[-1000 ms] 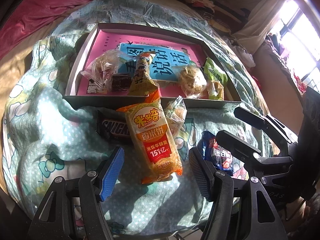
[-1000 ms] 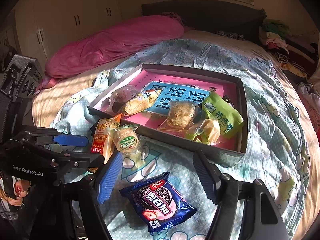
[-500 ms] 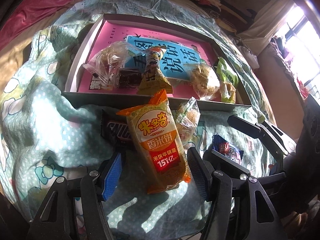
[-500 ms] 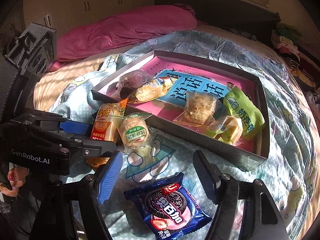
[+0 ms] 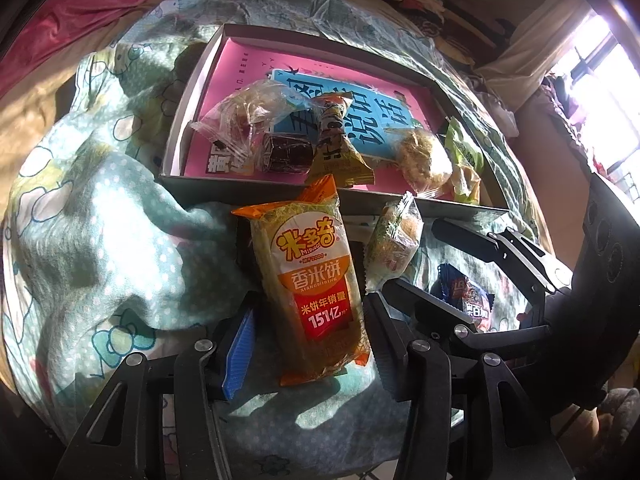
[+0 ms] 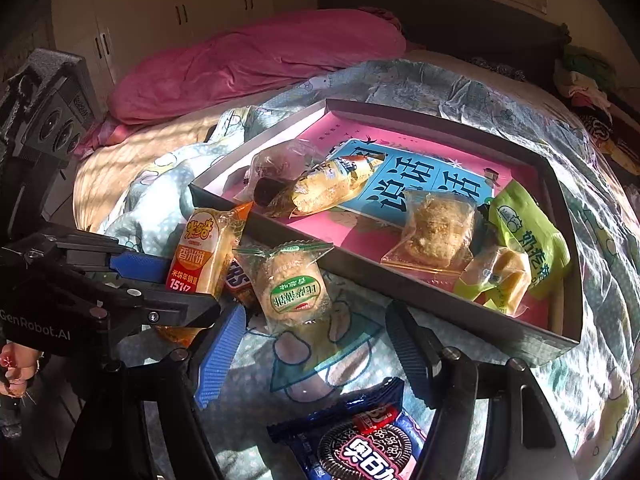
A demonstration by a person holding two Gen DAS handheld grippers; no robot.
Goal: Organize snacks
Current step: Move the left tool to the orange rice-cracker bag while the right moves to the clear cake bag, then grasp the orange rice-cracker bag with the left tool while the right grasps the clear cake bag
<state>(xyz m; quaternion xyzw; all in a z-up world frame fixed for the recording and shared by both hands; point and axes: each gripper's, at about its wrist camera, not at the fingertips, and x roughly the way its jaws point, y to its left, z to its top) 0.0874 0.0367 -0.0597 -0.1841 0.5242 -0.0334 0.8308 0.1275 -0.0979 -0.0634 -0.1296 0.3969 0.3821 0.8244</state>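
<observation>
An orange rice cracker packet lies on the bedspread, its far end against the grey tray. My left gripper straddles its near half; the jaws are closing and a small gap shows at the blue pad. From the right wrist view, the left gripper is seen around the same packet. My right gripper stands open over bare bedspread. A clear pastry packet with a green label lies just ahead of it, and a blue cookie pack lies under it. A chocolate bar is mostly hidden beneath the packets.
The tray holds a pink and blue book with several wrapped snacks on it, including a green packet. A pink quilt lies at the back, clothes are piled at the far right, and a hand shows at the left edge.
My left gripper has moved forward around the rice cracker packet and its jaws have narrowed. The right gripper has advanced past the cookie pack toward the green-label pastry.
</observation>
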